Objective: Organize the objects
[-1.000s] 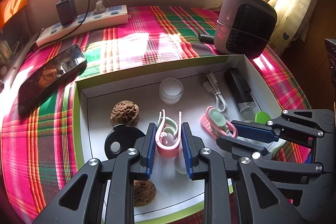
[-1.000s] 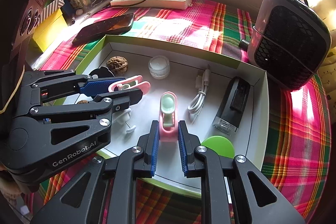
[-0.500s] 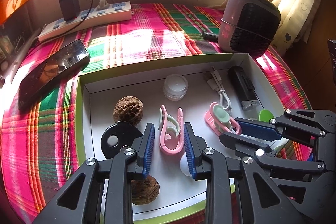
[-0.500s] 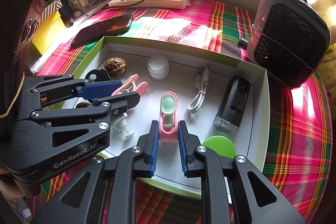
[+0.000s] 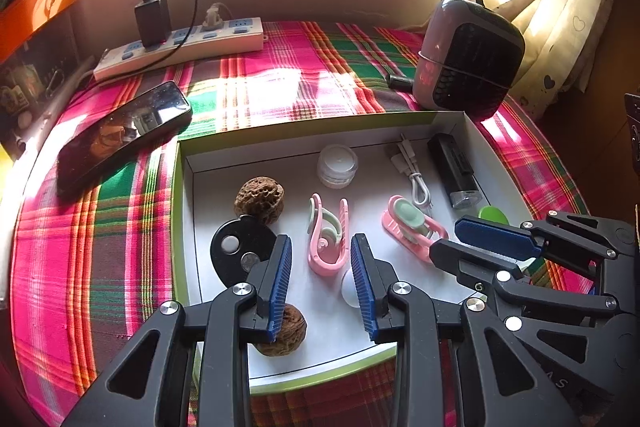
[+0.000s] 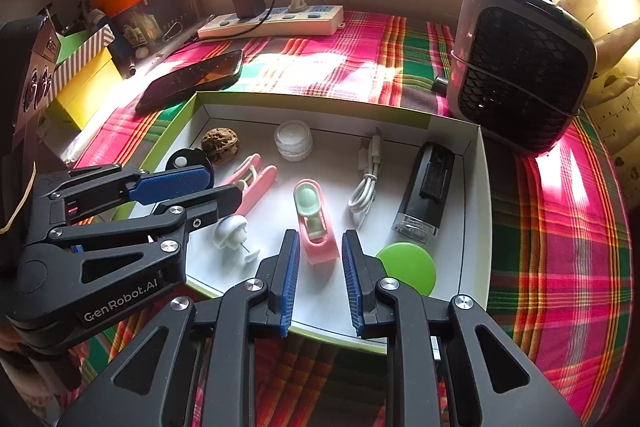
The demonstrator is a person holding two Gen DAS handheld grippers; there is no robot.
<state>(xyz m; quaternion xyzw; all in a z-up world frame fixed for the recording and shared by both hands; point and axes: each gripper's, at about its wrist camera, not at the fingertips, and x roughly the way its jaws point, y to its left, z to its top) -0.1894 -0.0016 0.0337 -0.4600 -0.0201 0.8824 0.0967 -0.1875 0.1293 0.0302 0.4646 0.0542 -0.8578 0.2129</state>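
Inside the white tray [image 5: 182,187], both the left gripper [image 5: 322,253] and right gripper [image 6: 318,253] are opening, pads clear of their pink clips.

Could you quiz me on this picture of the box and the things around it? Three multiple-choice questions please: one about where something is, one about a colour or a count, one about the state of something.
1. Where does the phone lie?
A. inside the box
B. on the checked cloth left of the box
C. on top of the heater

2. How many pink clips are in the box?
A. one
B. two
C. four

3. How is the black charger?
A. plugged into the power strip
B. lying loose in the box
C. held by a hand-held gripper

Answers:
1 B: the phone rests on the cloth, outside the box's left wall.
2 B: one pink clip lies ahead of the left hand-held gripper, another ahead of the right hand-held gripper.
3 A: it stands upright on the power strip, its cable looping over.
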